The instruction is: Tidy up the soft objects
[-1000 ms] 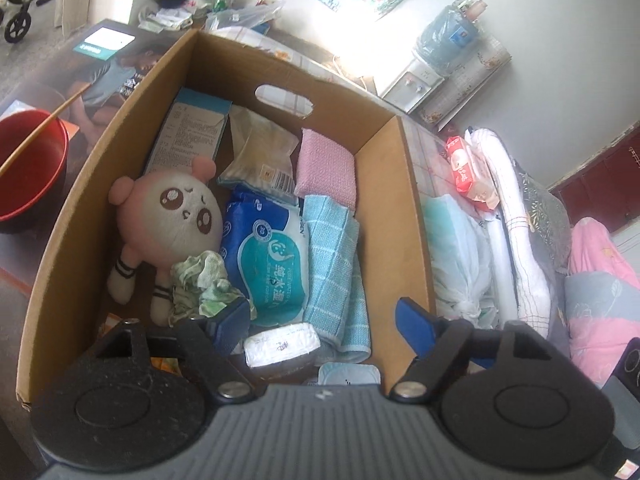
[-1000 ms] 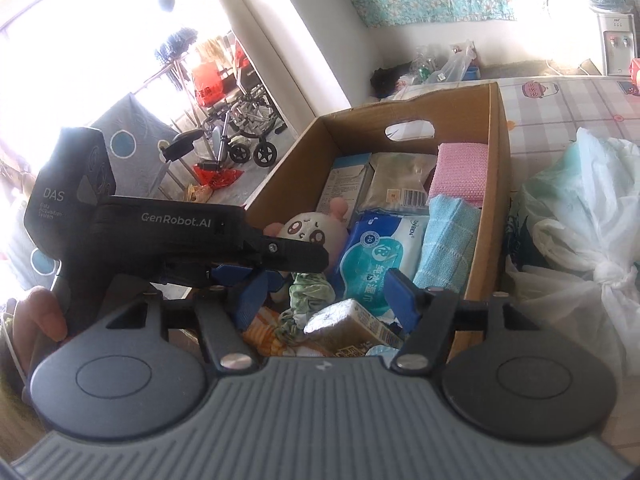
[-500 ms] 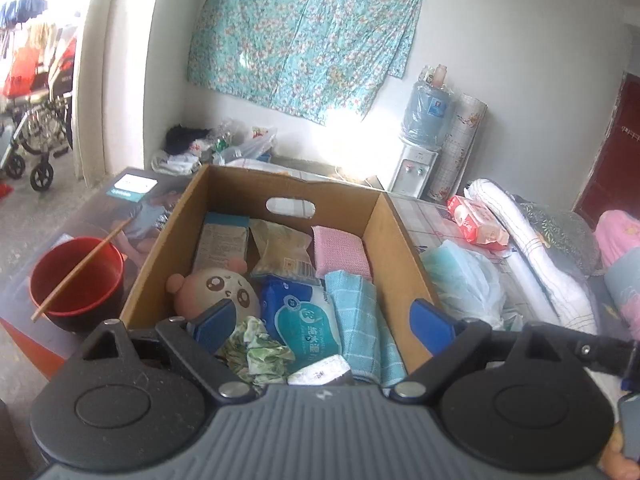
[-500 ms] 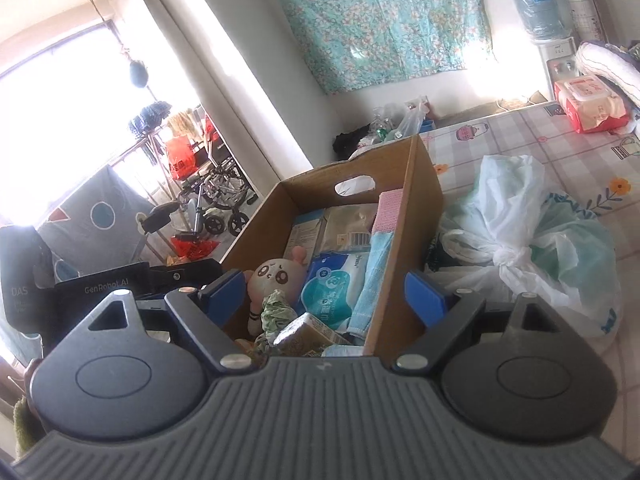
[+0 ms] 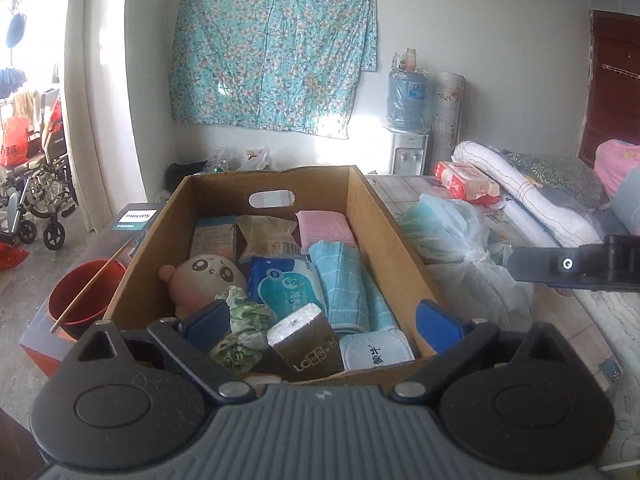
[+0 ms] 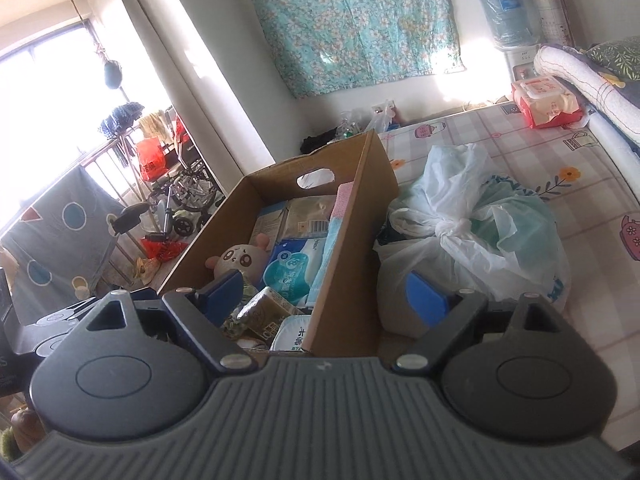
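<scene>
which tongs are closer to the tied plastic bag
Right. The right tongs straddle the box wall, one finger just before the plastic bag; the left tongs sit over the box.

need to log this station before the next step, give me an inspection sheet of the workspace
surface: patterned cloth-covered top, partly bare.
job's things: cardboard box holds a plush toy, blue towel, pink cloth, wipes pack, green scrunched cloth and packets.
clutter: knotted plastic bag right of the box; red tissue pack; red bucket with a stick, left of the box.
grippers: left gripper and right gripper both opening, nothing between the pads.
cables: nothing seen.
surroundings: floral cloth on the wall, water dispenser, wheelchair, rolled bedding.
</scene>
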A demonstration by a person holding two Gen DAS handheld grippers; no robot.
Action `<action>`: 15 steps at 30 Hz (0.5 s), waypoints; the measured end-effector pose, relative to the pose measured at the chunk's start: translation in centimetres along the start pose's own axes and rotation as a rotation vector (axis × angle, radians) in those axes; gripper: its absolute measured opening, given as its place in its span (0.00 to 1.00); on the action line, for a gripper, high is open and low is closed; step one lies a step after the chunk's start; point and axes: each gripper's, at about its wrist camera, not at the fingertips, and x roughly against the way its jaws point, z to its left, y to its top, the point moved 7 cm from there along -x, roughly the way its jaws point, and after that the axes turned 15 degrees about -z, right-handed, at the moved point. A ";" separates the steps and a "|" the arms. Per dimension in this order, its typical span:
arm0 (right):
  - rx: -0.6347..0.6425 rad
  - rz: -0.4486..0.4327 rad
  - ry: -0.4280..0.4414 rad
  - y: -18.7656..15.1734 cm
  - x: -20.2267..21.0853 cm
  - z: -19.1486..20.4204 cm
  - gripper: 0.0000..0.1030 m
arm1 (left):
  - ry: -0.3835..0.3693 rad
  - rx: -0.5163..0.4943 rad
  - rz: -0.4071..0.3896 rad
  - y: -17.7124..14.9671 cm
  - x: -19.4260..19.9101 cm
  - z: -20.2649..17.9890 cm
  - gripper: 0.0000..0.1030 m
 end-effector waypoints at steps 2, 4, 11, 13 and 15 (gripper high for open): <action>0.014 0.001 -0.012 -0.3 0.3 -0.2 0.90 | 0.002 -0.004 0.003 -0.5 0.4 -0.2 1.00; 0.022 0.005 -0.025 -0.6 0.4 -0.5 0.93 | 0.005 -0.004 0.006 -0.8 0.7 -0.3 1.00; 0.070 0.012 -0.060 -1.4 1.0 -0.7 0.98 | -0.020 0.053 0.045 -1.4 1.0 -0.9 1.00; 0.100 0.001 -0.075 -1.4 1.3 -0.7 0.99 | -0.020 0.069 0.064 -1.5 1.0 -1.0 1.00; 0.121 -0.001 -0.085 -1.3 1.5 -0.6 0.99 | -0.012 0.084 0.083 -1.6 1.0 -0.9 1.00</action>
